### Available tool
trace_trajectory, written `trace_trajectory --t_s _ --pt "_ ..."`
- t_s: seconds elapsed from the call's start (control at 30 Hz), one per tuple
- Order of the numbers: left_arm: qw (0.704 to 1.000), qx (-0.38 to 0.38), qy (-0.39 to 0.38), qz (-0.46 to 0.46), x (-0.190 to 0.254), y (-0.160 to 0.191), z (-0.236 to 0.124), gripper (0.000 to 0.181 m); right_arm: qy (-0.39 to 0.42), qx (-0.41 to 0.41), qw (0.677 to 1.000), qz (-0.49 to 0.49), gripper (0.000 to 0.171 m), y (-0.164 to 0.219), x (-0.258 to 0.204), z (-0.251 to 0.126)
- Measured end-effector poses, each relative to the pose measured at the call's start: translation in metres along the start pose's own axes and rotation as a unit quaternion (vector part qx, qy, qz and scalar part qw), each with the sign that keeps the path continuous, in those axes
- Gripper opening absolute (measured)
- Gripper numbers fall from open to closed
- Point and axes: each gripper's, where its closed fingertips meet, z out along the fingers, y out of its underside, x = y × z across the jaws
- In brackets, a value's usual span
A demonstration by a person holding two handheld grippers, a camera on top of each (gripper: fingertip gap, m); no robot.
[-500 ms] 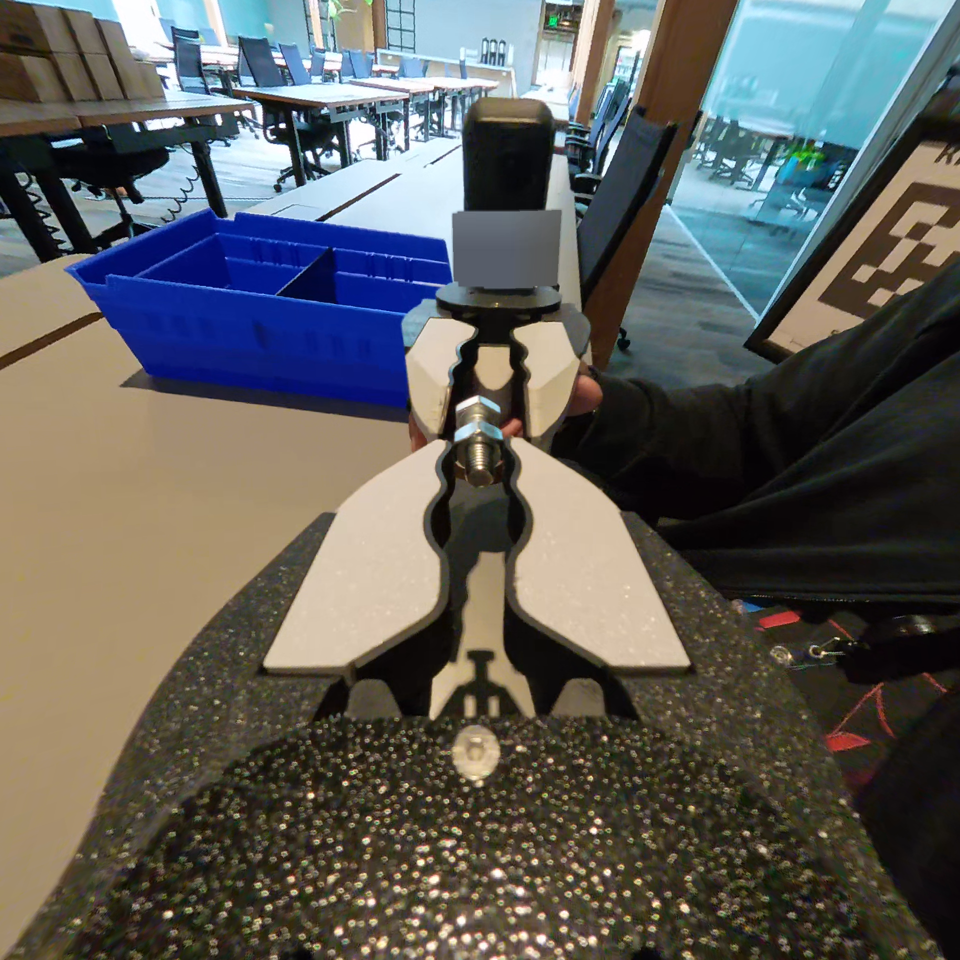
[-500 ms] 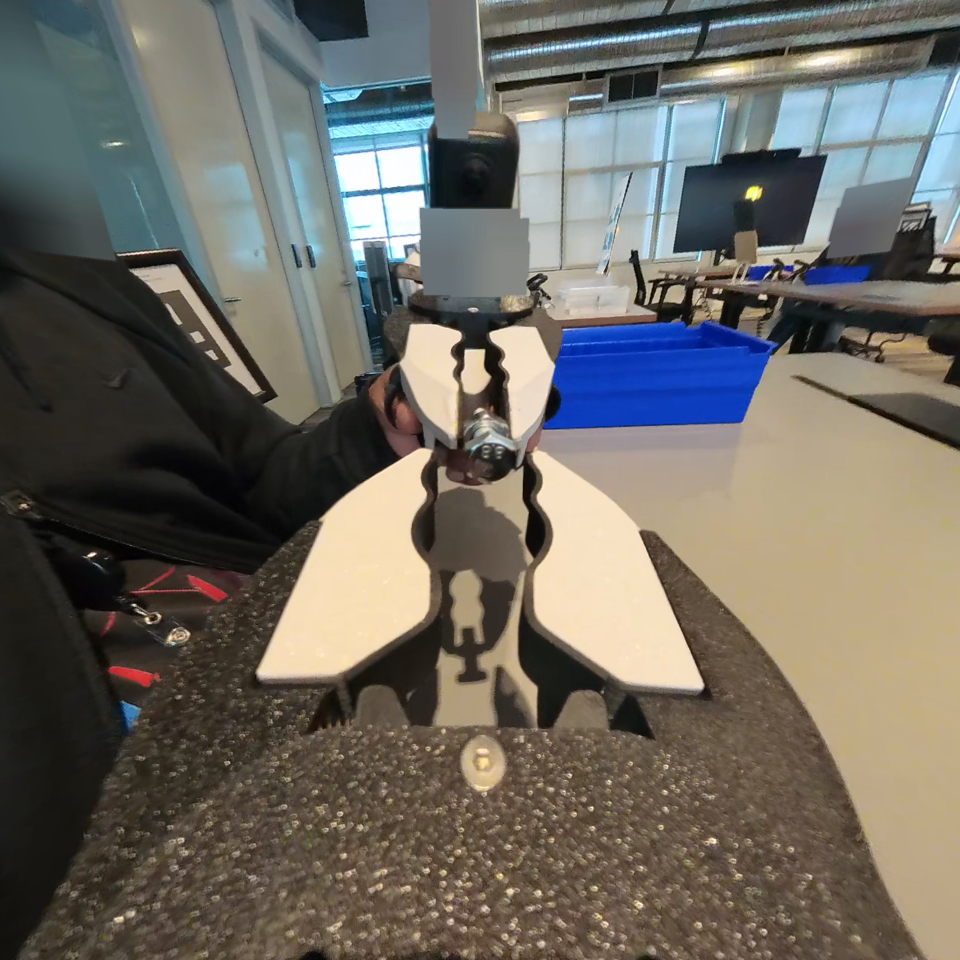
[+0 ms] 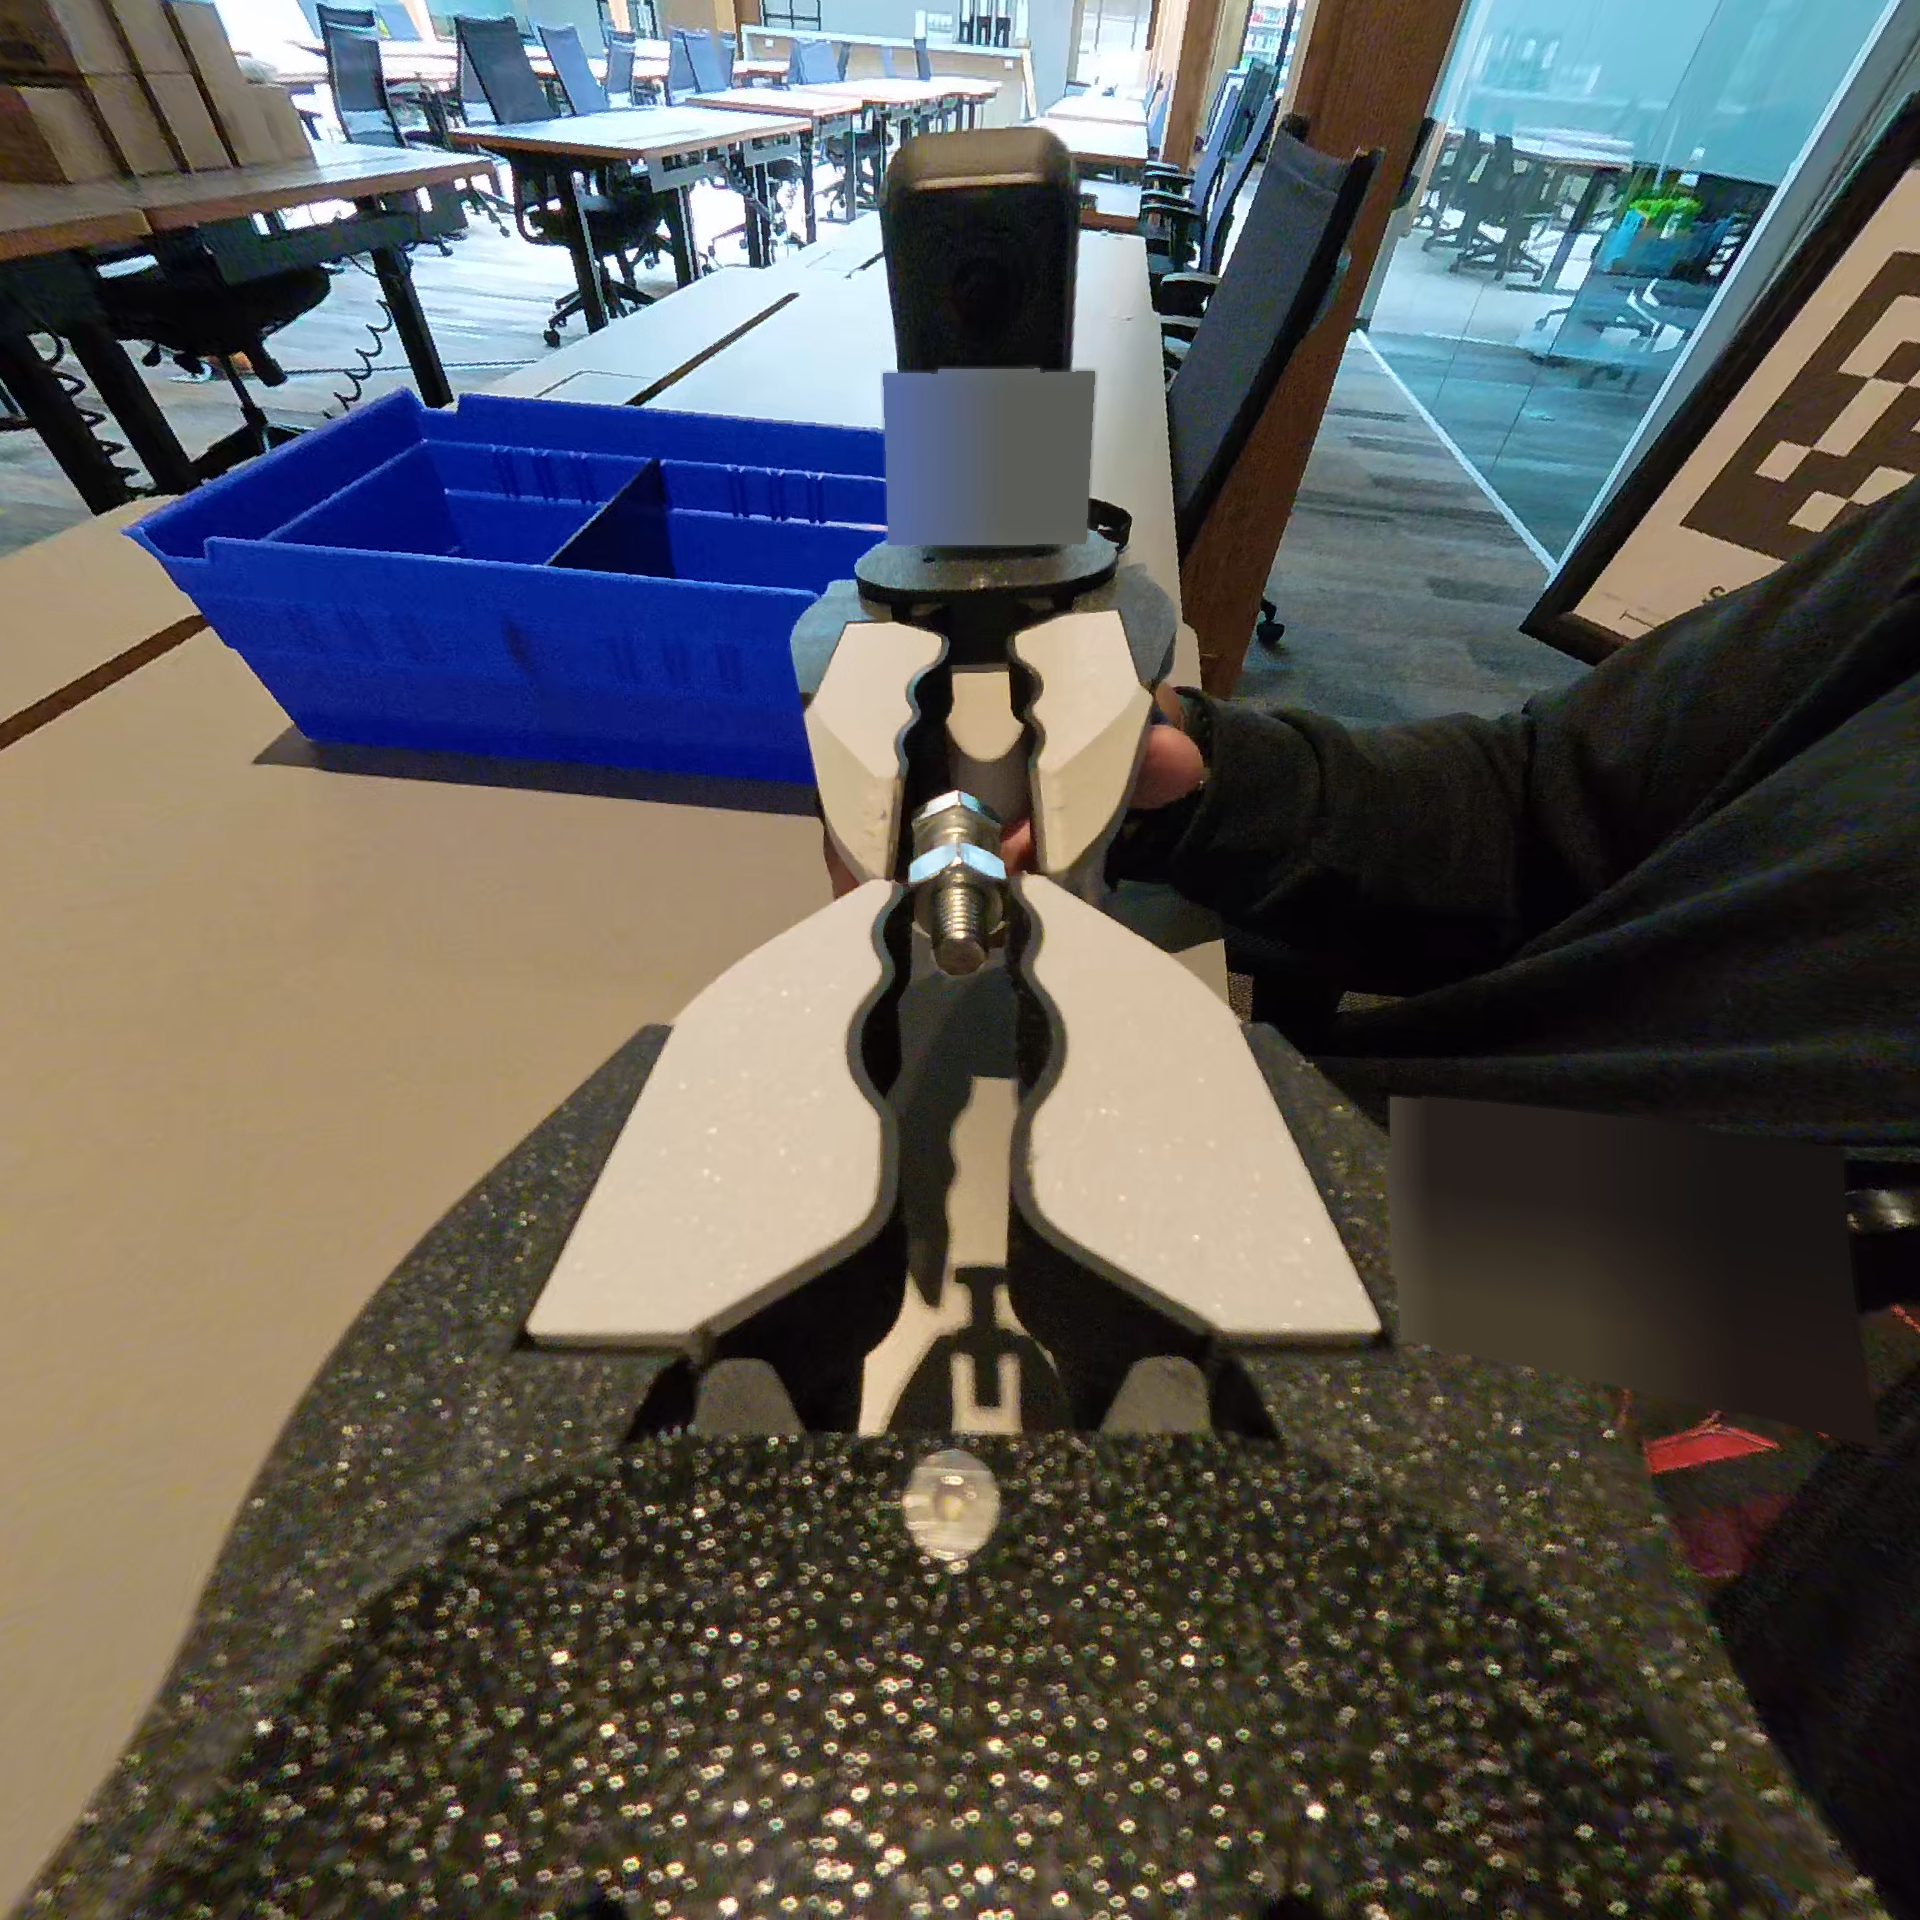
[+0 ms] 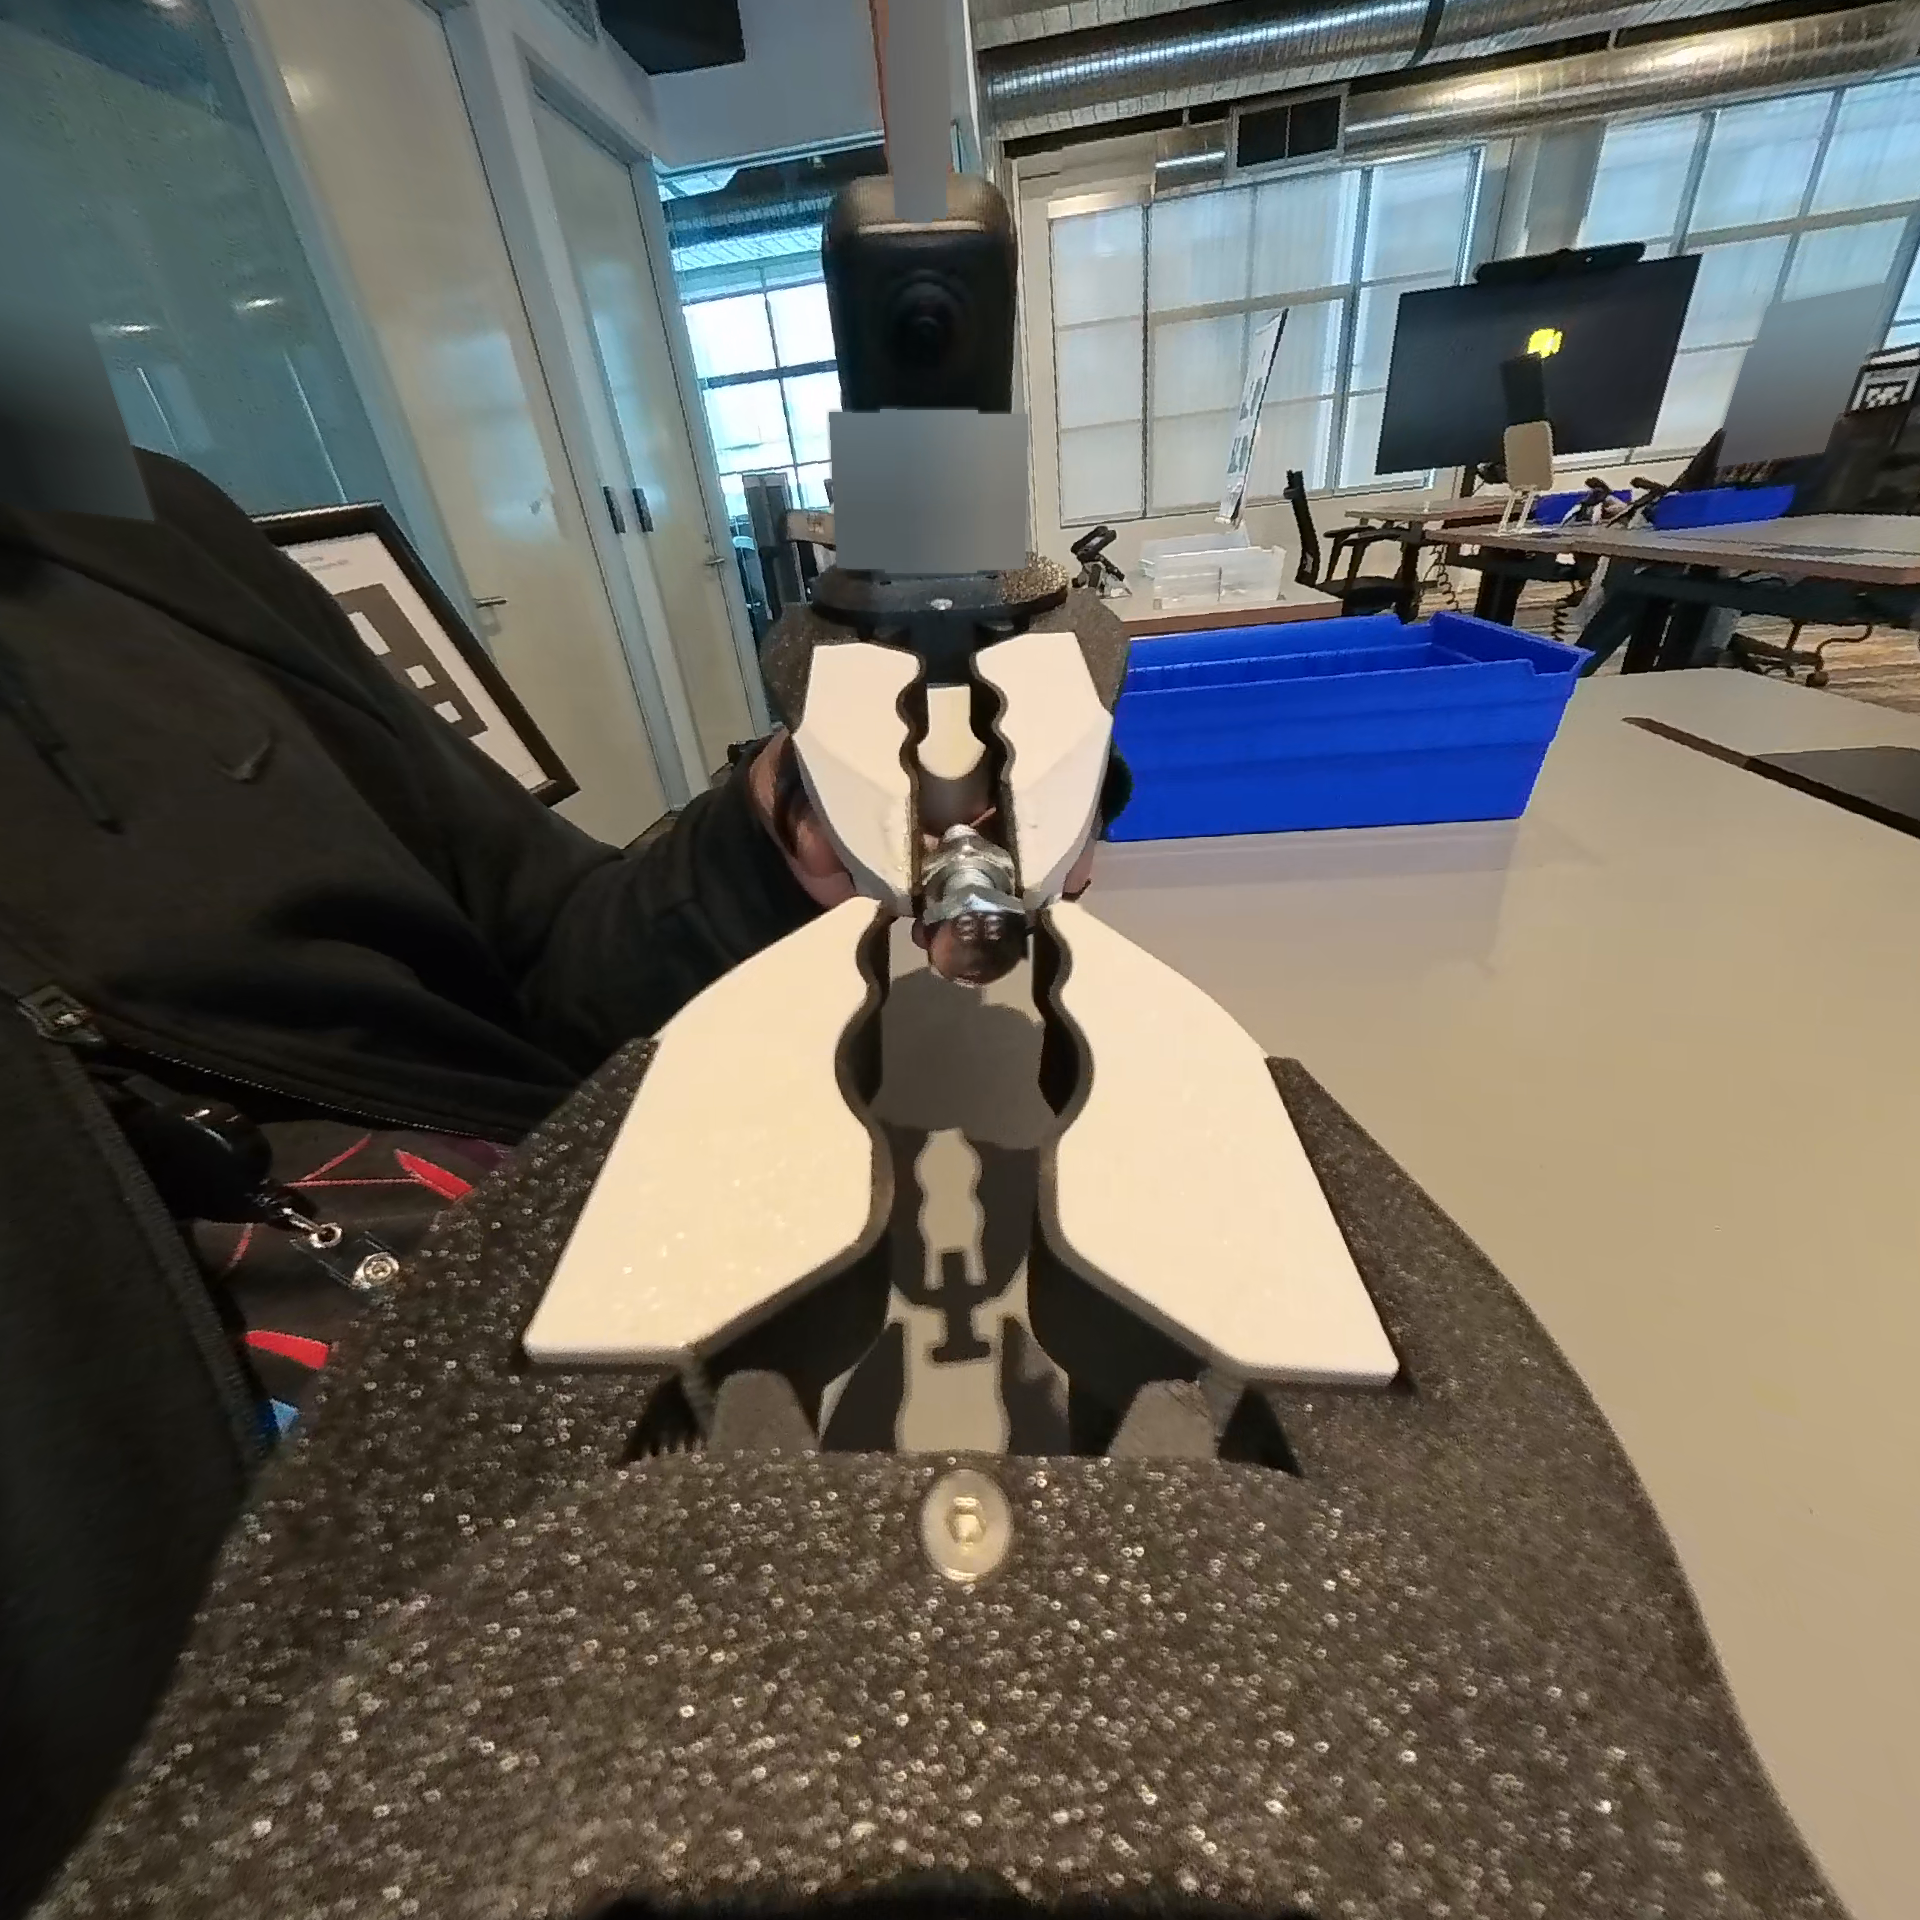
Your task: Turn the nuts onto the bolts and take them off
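Holding the bolt [image 3: 958,930] in the air between your two tools, you have its threaded end pointing back toward the left gripper [image 3: 961,904]. Those jaws are drawn in narrow and look to be pinching the nut [image 3: 954,862], which sits partway along the thread, with bare thread showing on the near side of it. Just past the nut, at the bolt's far end, the right gripper [image 4: 961,914] faces you tip to tip. Its jaws are also drawn close and appear clamped on the head end, though the contact is hard to see cleanly in either view. Your hand [image 3: 1169,764] and a dark sleeve [image 3: 1455,831] sit right behind the bolt on that side. The bench [image 3: 312,987] lies below the bolt, bare underneath it. A blue bin [image 3: 499,644] with dividers stands beyond the bolt and off to its left.

My guess is you are mid-turn, winding the nut along the thread. The main risk is alignment: if the two tools drift off one line, the nut could bind or cross-thread. The grip on the head looks shallow, right at the tips, so a hard twist may spin the bolt in the jaws instead of the nut. Should either pinch slacken, the bolt would drop to the bench and could roll away.
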Motion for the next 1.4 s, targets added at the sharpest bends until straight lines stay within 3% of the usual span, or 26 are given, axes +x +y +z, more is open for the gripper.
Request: trace_trajectory --t_s 0.4,0.53,0.63,0.73,0.9,1.03,1.27,1.4 --pt "1.0 0.001 0.012 -0.01 0.002 0.0 0.001 0.017 0.011 -0.01 1.0 -0.024 0.018 0.004 0.001 0.001" --pt "0.992 0.014 0.054 -0.11 0.003 0.003 0.001 0.017 0.035 -0.021 0.996 -0.081 0.018 0.006 0.003 0.001" --pt "0.969 0.042 0.121 -0.209 0.004 0.004 0.0 0.016 0.057 -0.034 0.989 -0.132 0.018 0.009 0.003 0.003" --pt "0.958 0.073 0.157 -0.227 0.004 0.002 -0.001 0.017 0.064 -0.03 0.988 -0.14 0.018 0.007 0.004 0.003" --pt "0.978 0.091 0.154 -0.107 0.009 -0.004 -0.004 0.031 0.056 -0.016 0.991 -0.118 0.018 0.003 0.004 0.0" --pt "0.988 0.11 0.056 0.089 0.002 -0.006 -0.005 0.036 0.049 -0.006 0.993 -0.108 0.018 0.001 0.002 -0.001" --pt "0.945 0.13 -0.034 0.297 0.008 -0.008 -0.007 0.027 0.036 0.0 0.995 -0.098 0.018 0.0 -0.001 -0.001" --pt "0.923 0.124 -0.051 0.361 0.013 -0.007 -0.006 0.027 0.024 -0.006 0.995 -0.096 0.018 0.003 -0.004 0.002"
